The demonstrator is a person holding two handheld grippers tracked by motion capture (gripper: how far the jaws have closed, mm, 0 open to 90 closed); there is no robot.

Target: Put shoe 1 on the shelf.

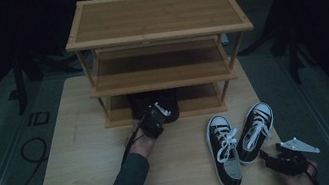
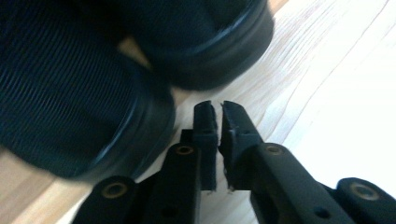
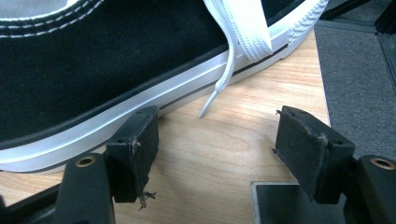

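Observation:
A pair of black shoes [image 1: 157, 104] sits on the bottom shelf of a three-tier wooden rack [image 1: 155, 20]. My left gripper [image 1: 155, 118] is at the shelf's front, right by them. In the left gripper view its jaws [image 2: 215, 109] are shut with nothing between them, just short of the two black shoes [image 2: 70, 93]. Two black-and-white sneakers [image 1: 226, 153] lie on the table at the right. My right gripper [image 1: 267, 156] is beside the right-hand sneaker's heel end. In the right gripper view it [image 3: 215, 123] stands open, its left jaw near the white sole [image 3: 140, 105], with a lace tip [image 3: 206, 108] hanging in front.
The wooden table [image 1: 85, 176] ends close behind the right gripper, with grey floor [image 3: 355, 70] beyond its edge. The rack's middle shelf [image 1: 159, 73] and top shelf are bare. A black cable [image 1: 30, 150] loops on the floor at the left.

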